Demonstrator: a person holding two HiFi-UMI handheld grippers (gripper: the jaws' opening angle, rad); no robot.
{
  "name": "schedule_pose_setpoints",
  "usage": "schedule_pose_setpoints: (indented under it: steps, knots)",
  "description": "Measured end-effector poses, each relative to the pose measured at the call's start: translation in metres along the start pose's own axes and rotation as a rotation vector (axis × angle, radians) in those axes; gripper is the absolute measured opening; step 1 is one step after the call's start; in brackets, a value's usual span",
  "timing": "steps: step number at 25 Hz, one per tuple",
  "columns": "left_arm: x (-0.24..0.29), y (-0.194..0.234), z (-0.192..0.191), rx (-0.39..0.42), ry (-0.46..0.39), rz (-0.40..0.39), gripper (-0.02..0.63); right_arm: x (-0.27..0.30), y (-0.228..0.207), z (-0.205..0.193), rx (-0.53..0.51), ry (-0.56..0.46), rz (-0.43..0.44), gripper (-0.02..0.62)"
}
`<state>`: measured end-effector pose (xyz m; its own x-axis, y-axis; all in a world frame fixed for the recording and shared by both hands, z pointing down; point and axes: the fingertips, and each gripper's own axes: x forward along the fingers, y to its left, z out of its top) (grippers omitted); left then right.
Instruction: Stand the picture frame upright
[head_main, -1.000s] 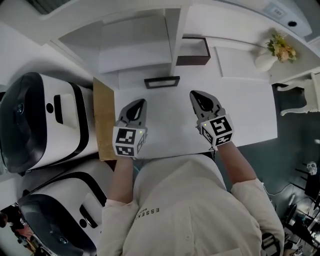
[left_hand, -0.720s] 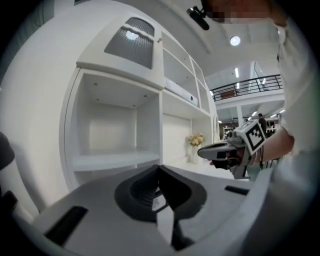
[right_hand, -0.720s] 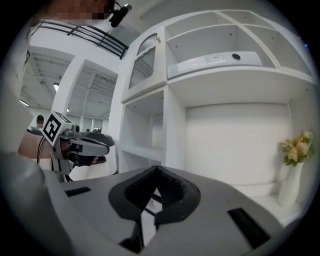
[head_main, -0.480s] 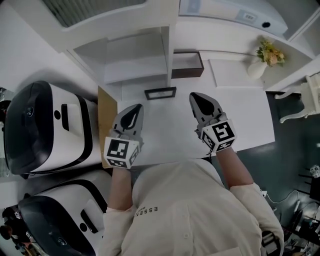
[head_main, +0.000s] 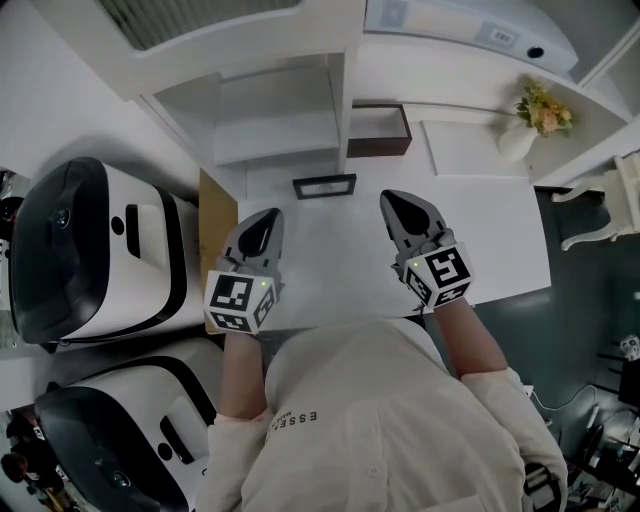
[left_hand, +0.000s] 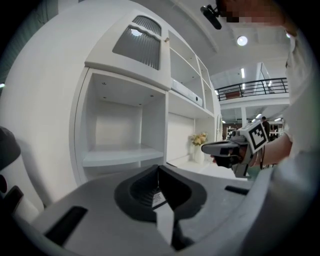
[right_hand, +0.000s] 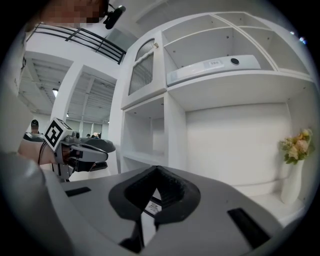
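Observation:
The picture frame, a small dark rectangle, lies at the back of the white table, close to the shelf unit. My left gripper hovers over the table's left part, short of the frame, jaws shut and empty. My right gripper hangs to the frame's right, also shut with nothing in it. In the left gripper view my own jaws meet at the tips, and the right gripper shows across the table. The right gripper view shows its jaws shut and the left gripper at the left.
A white shelf unit rises behind the table, with a brown box in one bay. A vase of flowers stands at the back right. Two large white-and-black machines and a brown board flank the left edge.
Both grippers stay shut over the table. The left one has drawn back slightly toward the person. The frame has not moved.

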<state>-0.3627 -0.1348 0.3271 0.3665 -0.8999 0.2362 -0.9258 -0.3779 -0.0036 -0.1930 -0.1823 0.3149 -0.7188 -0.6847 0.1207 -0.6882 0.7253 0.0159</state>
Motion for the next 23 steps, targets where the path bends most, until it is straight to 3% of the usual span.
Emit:
schedule_pose_setpoints:
  steps: [12, 18, 23]
  knots:
    - [0.001, 0.004, -0.005, -0.03, 0.011, 0.019, 0.002, 0.0, -0.002, -0.008, 0.012, -0.008, -0.021, 0.014]
    - [-0.001, 0.006, -0.007, -0.047, 0.016, 0.037, 0.002, 0.0, 0.011, -0.007, 0.004, -0.01, 0.04, 0.014]
    - [-0.002, 0.004, -0.005, -0.054, 0.013, 0.043, 0.002, -0.003, 0.009, -0.011, 0.005, 0.001, 0.028, 0.014]
